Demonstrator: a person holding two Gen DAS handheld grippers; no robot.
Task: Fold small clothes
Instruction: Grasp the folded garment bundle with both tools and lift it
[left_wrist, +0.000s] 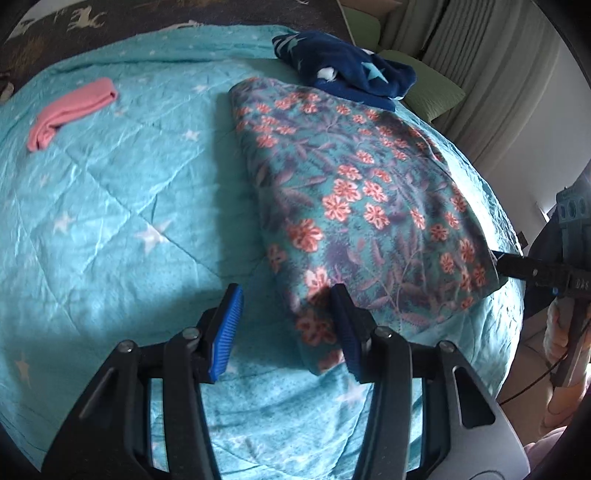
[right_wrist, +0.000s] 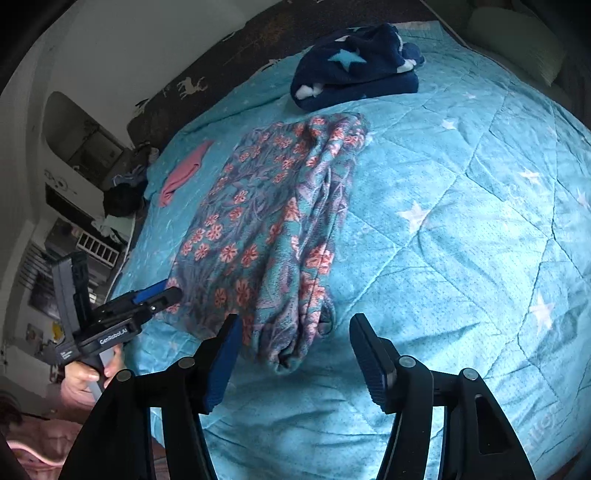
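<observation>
The floral garment (left_wrist: 354, 192) lies folded on the bed (left_wrist: 110, 184). Left tongs (left_wrist: 291, 325) are released, one pad apparently touching its near corner. Right tongs (right_wrist: 295, 354) are released, straddling its near end.

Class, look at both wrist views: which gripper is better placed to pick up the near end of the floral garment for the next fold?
Probably the right gripper: its open jaws straddle the floral garment's near end. The left gripper sits off its corner.
</observation>
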